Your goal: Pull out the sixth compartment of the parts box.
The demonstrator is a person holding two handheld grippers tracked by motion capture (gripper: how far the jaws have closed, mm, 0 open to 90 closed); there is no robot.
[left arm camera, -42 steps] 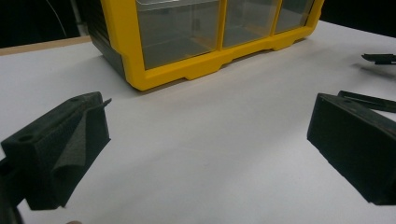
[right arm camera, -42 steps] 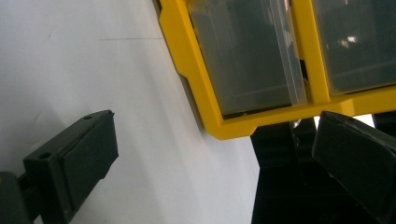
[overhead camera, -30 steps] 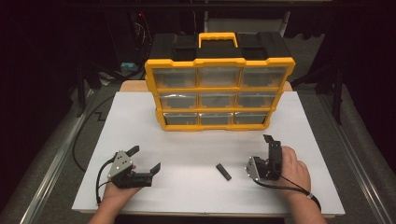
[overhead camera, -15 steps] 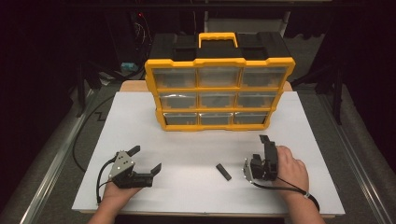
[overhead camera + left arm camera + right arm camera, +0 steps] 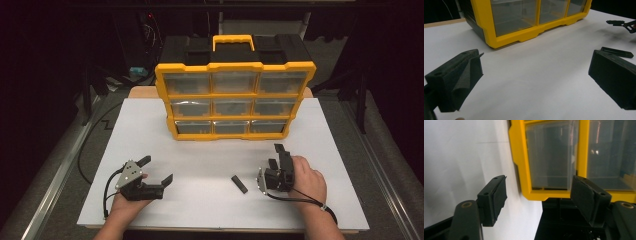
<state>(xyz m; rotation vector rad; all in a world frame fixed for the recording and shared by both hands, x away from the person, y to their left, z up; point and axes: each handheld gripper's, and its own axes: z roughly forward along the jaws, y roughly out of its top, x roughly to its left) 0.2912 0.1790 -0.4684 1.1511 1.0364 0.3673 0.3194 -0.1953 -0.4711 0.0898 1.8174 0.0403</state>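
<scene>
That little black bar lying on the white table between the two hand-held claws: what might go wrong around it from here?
The small black bar lies flat on the white table, so jaws may slide over it or flick it away. The right gripper, rolled sideways with nothing between its jaws, which have just been closing, must turn before it could pinch it. The left gripper stands open on the bar's other side; both reaching could collide.
</scene>
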